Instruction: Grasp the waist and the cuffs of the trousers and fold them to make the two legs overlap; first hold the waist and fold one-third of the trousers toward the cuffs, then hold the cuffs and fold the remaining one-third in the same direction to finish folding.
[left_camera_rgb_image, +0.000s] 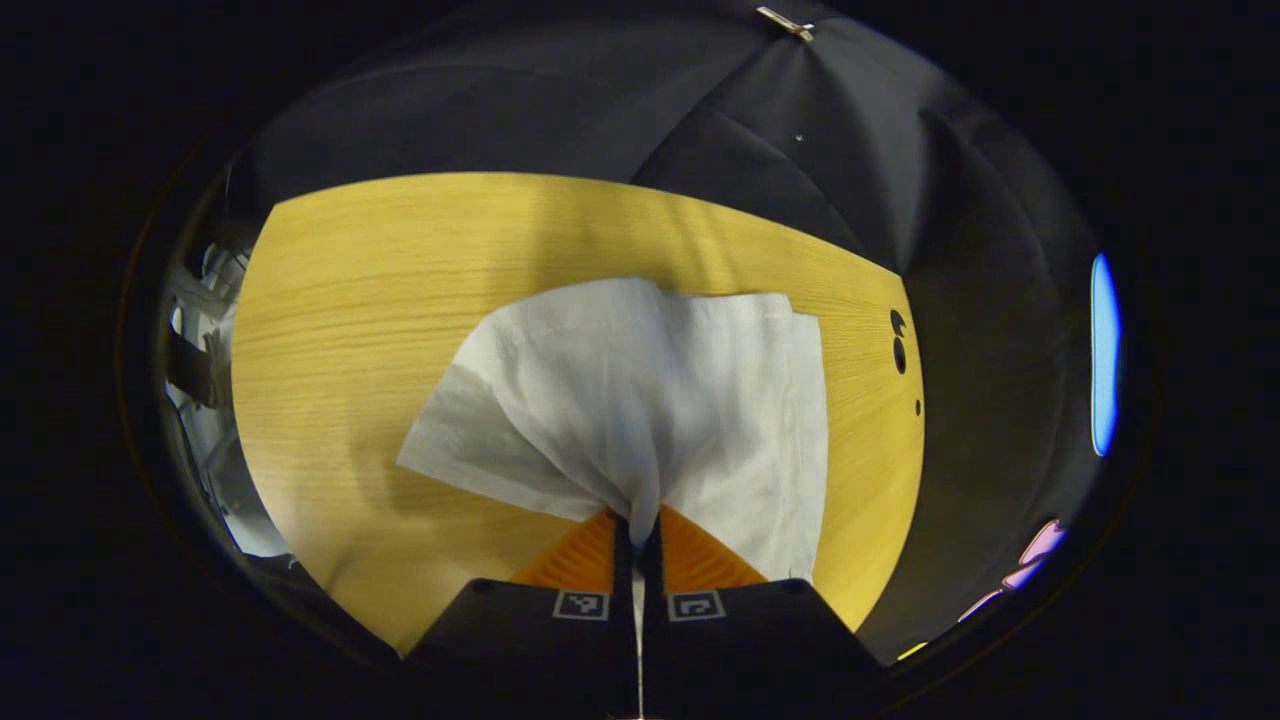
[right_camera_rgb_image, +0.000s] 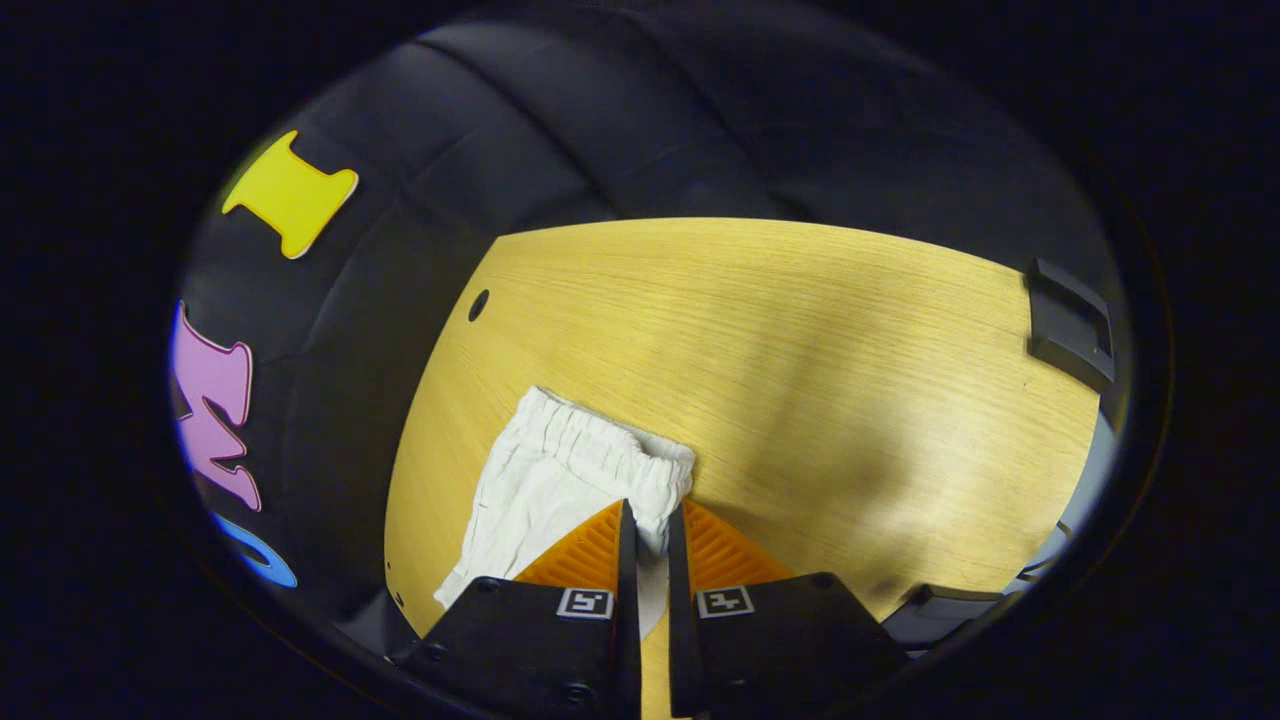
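White trousers (left_camera_rgb_image: 650, 400) hang from my left gripper (left_camera_rgb_image: 637, 525), which is shut on a pinched bunch of the cloth; the fabric fans out above the wooden table (left_camera_rgb_image: 350, 330), with its far edge lying flat. In the right gripper view, the gathered elastic waist of the trousers (right_camera_rgb_image: 580, 465) lies on the table (right_camera_rgb_image: 800, 350) near its left edge. My right gripper (right_camera_rgb_image: 648, 535) is shut on the waistband's near corner, with the cloth squeezed between both fingers.
Black cloth walls surround the table on the far side and at the sides. Small dark holes (left_camera_rgb_image: 898, 340) mark the tabletop near its right edge. A black clamp (right_camera_rgb_image: 1070, 320) sits on the table's far right corner, another black piece (right_camera_rgb_image: 940, 605) at the near right.
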